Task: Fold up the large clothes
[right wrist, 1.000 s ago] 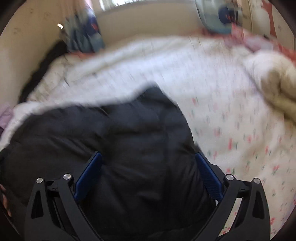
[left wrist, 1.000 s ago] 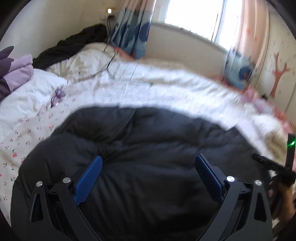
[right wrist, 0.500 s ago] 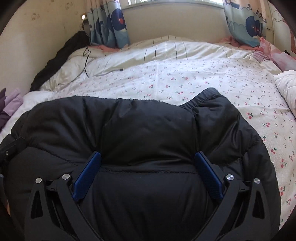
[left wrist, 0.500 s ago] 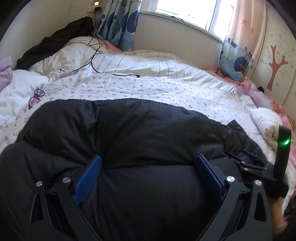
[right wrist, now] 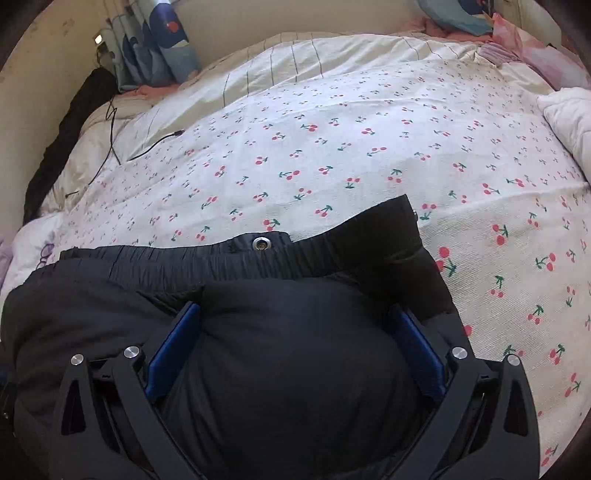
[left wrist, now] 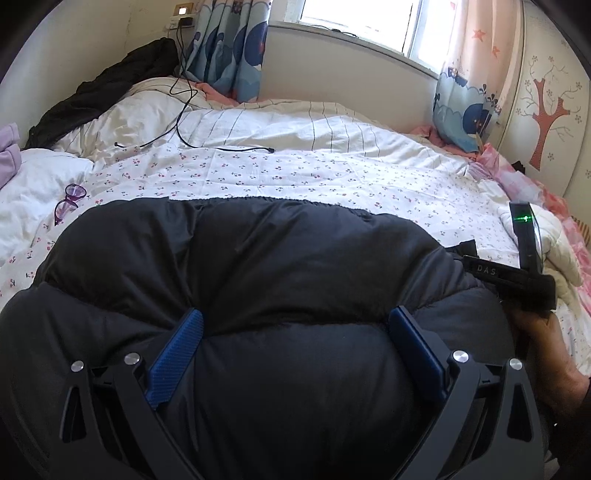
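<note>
Both grippers, left gripper (left wrist: 295, 341) and right gripper (right wrist: 293, 338), press spread-jawed into the black padded jacket (left wrist: 258, 266) bundled on the cherry-print bedspread (right wrist: 351, 147); folding looks nearly finished, perhaps only flattening left.

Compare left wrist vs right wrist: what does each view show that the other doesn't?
Left wrist only: the window, purple-framed glasses, the right hand-held gripper at the black puffy padded garment's edge. Right wrist only: a metal snap button on the garment's gathered hem. Both: the garment bulging between open blue fingers, the cherry-print white bedsheet, a black cable.
</note>
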`<state>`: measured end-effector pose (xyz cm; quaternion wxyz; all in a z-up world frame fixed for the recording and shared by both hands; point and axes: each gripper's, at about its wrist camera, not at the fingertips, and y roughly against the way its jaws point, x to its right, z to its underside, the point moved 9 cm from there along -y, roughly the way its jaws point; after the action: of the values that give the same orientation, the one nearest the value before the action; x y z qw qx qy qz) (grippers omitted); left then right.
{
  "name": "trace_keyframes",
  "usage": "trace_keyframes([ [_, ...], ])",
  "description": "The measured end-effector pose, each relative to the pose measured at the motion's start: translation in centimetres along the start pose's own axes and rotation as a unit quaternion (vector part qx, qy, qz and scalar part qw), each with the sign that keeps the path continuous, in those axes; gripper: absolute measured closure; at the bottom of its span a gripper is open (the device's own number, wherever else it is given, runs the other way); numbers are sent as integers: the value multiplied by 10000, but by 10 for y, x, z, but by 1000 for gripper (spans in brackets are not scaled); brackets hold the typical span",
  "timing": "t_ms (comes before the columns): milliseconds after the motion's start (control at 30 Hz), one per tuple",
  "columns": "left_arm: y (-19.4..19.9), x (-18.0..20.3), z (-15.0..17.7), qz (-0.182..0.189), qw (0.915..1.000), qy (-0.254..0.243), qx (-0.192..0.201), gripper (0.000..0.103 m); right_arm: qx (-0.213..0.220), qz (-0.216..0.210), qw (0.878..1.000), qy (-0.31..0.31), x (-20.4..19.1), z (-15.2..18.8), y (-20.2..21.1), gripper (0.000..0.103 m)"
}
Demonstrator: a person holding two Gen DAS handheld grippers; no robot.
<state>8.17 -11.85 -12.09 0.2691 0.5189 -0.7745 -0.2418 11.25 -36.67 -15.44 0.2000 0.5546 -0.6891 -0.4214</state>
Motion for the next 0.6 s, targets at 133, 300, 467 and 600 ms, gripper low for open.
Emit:
trace_keyframes([
  [133,1,0,0,-79,9999,-73,0,7,-362,234,9985,339,-10,3,10,7],
  [300,41,-14,-22,-148,9959,138,879,7,475,-507,9963,513,-58,-15,64,7],
  [467,20,-42,-14,-175,9965,676,455,7,-343,-291,9858,1620,-120,26,8,6],
  [600,10,-42,-7,-229,9976,579,320,7,-612,-205,9852,1587,-122,27,1,6],
])
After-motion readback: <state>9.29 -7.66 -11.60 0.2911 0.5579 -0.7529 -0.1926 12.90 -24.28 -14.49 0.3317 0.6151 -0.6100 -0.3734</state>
